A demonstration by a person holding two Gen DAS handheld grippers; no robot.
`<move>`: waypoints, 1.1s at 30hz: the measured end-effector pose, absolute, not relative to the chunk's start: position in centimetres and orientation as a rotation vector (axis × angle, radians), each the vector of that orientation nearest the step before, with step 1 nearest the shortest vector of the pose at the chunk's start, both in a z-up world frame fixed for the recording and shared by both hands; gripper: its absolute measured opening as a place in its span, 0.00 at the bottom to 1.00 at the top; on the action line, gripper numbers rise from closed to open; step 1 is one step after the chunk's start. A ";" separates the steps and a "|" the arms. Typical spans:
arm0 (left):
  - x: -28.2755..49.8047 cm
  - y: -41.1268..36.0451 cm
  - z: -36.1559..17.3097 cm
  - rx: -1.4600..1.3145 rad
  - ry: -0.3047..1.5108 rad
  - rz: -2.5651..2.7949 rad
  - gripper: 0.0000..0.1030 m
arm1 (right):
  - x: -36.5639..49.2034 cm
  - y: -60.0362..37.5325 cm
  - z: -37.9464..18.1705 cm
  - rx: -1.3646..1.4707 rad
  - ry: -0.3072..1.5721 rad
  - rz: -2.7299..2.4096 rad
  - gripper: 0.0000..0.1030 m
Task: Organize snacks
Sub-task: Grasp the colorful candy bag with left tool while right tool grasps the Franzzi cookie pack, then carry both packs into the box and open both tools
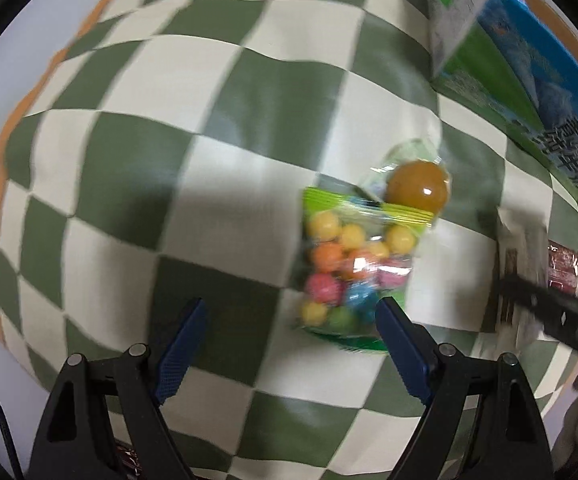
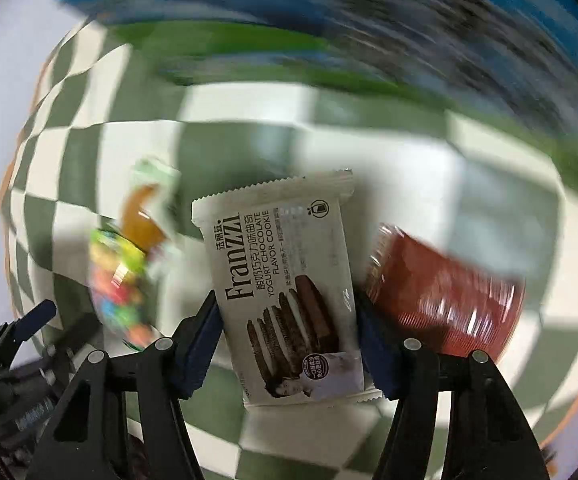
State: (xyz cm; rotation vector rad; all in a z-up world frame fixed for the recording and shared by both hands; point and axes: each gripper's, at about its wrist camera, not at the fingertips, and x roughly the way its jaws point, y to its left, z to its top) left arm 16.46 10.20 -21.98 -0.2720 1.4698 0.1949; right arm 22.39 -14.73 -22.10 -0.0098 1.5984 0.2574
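L gripper (image 1: 289, 320): nearest the lens in left wrist view, blue pads spread wide, nothing between them, pointing down over checked cloth (image 1: 137, 184).
Candy bag (image 1: 353, 264): clear bag of coloured balls w/ green top, lying flat on cloth just beside L gripper's right pad; pad tip overlaps bag's lower corner in view, can't tell if touching.
Jelly cup (image 1: 417, 184): amber, in clear wrap, touching top edge of candy bag.
Cookie pack (image 2: 289, 288): white Franzzi yogurt-choc pack, sits between R gripper (image 2: 289, 316) pads, long axis along fingers. Pads appear to press both long edges, so held narrow on pack. Background smeared but pack sharp, so prob moving w/ the gripper.
Red pack (image 2: 445, 292): ribbed red wrapper on cloth, just right of R gripper, blurred.
Box (image 1: 529, 92): blue/green carton at far right edge of cloth; prob the sorting spot, not sure.
Tip, R: keep squeeze even on edges, light enough not to crush cookies; keep pack clear of red pack.
Tip, L: shift right so candy bag centres between pads before closing; grab sealed top, not loose balls; avoid jelly cup.
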 end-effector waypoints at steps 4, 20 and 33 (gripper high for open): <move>18.4 9.4 -23.4 -0.297 1.487 0.116 0.82 | 22.1 -17.1 -22.7 0.151 1.662 0.258 0.70; 10.8 7.4 -24.9 -0.335 1.572 0.068 0.49 | 19.9 -17.5 -22.6 0.020 1.665 0.228 0.59; 11.5 3.5 -27.0 -0.238 1.607 0.037 0.49 | 16.4 -21.2 -24.0 0.129 1.731 0.143 0.60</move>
